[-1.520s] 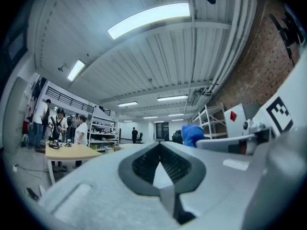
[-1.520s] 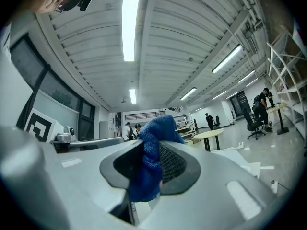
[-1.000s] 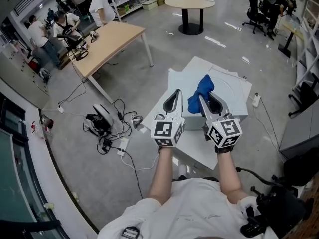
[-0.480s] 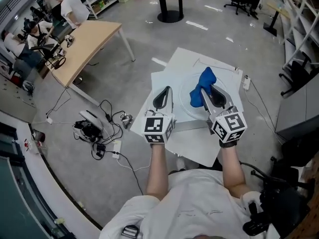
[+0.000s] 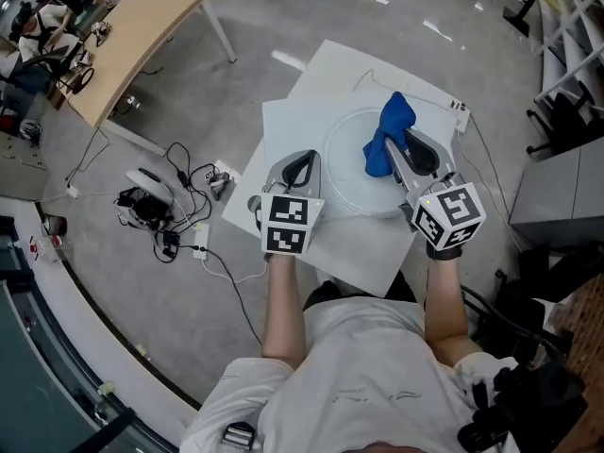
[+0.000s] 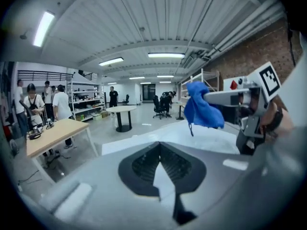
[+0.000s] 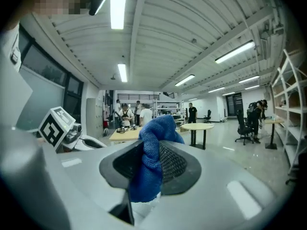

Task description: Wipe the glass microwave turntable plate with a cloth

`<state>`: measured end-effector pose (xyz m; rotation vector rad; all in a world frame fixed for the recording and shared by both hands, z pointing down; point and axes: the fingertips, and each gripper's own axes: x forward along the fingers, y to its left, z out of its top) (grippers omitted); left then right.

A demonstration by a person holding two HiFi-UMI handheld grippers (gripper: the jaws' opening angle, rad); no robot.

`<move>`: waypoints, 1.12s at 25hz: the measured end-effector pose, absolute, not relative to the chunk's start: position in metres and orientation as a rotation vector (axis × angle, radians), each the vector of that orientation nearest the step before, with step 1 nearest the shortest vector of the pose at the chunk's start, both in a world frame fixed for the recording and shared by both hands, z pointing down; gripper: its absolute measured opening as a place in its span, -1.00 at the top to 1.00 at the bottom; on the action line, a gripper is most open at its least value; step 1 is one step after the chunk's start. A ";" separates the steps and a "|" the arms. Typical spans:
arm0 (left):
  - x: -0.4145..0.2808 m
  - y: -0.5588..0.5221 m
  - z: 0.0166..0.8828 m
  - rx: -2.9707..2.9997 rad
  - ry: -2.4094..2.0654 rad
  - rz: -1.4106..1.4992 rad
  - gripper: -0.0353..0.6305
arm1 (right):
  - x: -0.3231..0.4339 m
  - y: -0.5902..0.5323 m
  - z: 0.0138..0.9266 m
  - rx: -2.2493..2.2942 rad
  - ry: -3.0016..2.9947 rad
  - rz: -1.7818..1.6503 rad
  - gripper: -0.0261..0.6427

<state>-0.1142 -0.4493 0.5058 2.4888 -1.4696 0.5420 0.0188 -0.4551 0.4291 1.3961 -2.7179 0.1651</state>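
The round glass turntable plate (image 5: 351,173) lies flat on a white table top (image 5: 302,111). My right gripper (image 5: 397,141) is shut on a bunched blue cloth (image 5: 385,132), held above the plate's far right part. That cloth (image 7: 151,163) fills the space between the pads in the right gripper view. My left gripper (image 5: 303,157) hovers at the plate's left edge, its jaws together with nothing between them. In the left gripper view, the left gripper (image 6: 160,145) faces out over the table, and the hanging cloth (image 6: 201,111) shows at the upper right.
A power strip (image 5: 460,111) lies at the table's far right corner. Cables and a device (image 5: 151,206) are heaped on the floor to the left. Beyond them stands a wooden table (image 5: 123,45). A grey cabinet (image 5: 557,196) stands at the right.
Both grippers have come in over the table. The right gripper with the cloth now hangs above the plate. The left gripper now sits by the plate's left edge.
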 end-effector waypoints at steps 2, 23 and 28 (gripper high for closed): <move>-0.111 -0.447 0.521 2.484 -1.404 0.625 0.89 | 0.008 -0.457 0.436 1.287 -2.710 0.115 0.61; -0.083 -0.435 0.581 2.313 -1.122 1.028 0.89 | -0.077 -0.493 0.549 0.510 -2.293 0.142 0.61; -0.086 -0.435 0.582 2.242 -1.128 1.023 0.90 | -0.089 -0.507 0.563 0.410 -2.153 -0.007 0.62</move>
